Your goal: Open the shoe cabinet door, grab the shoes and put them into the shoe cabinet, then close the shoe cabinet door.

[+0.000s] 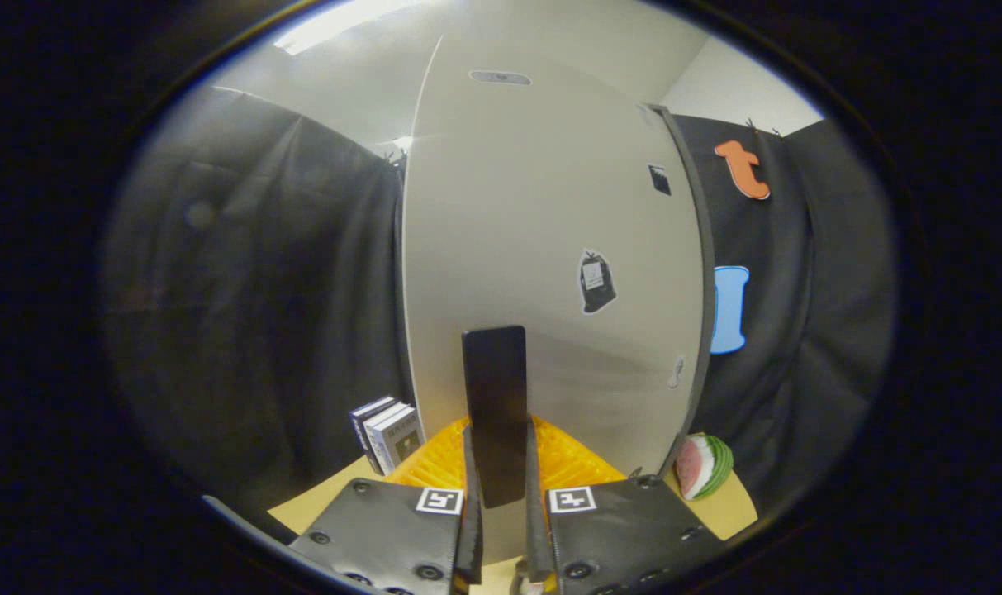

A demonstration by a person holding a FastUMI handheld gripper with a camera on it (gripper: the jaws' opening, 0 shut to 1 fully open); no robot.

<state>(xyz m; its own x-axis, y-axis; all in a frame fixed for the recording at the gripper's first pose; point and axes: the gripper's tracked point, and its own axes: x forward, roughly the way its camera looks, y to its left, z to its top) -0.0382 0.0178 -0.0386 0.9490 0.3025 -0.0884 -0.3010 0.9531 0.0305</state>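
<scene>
The white shoe cabinet door stands upright close in front of me, with a dark edge strip down its right side. A flat black handle sticks up from the door's lower part. My gripper is shut on this handle, and both fingers press against its sides. The handle's lower end sits between the fingers. Small stickers are stuck to the door's face. I cannot tell whether the door is ajar.
Upright books stand on the wooden tabletop left of the door. A toy watermelon slice lies right of the door's foot. Black booth cloth hangs on both sides.
</scene>
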